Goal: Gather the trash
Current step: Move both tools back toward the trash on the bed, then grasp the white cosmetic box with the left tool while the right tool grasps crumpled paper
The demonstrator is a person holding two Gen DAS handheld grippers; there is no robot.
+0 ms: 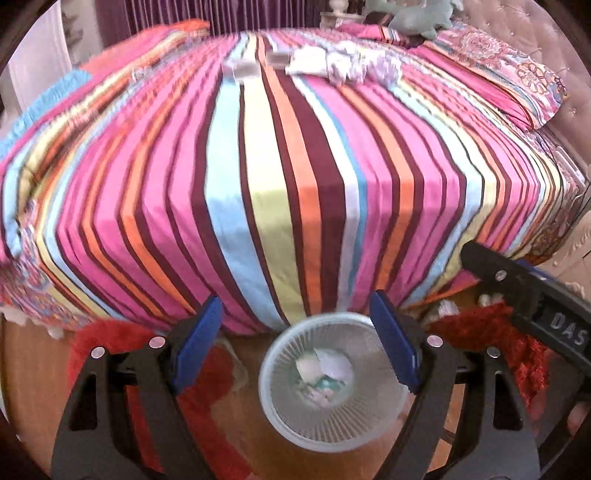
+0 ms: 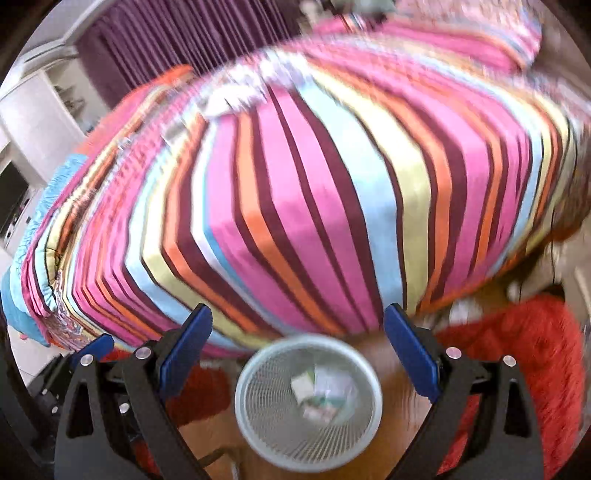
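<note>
We see the bed (image 1: 280,177) filling most of both views, under a striped cover in pink, maroon, orange, pale blue and yellow. Its near edge drops to a wooden floor (image 1: 33,373), where a red shaggy rug (image 1: 491,332) lies along the foot of the bed.

On the floor just off the bed's near edge stands a white mesh wastebasket (image 1: 291,413), seen from above. Several crumpled scraps of paper (image 1: 323,374) and wrapper lie in its bottom.

Near the bed's far edge a row of loose trash (image 1: 332,64) sits on the cover: small white boxes and crumpled paper balls, close together, blurred. A grey-green plush toy (image 1: 421,18) lies beyond them by the pillow at the far right corner.

Our left gripper (image 1: 299,336) hovers above the basket, jaws wide apart, nothing between them. Our right gripper (image 2: 299,347) hovers likewise over the basket, jaws wide apart and holding nothing; its view is motion-blurred. Its black body shows at the right edge of the left wrist view.
</note>
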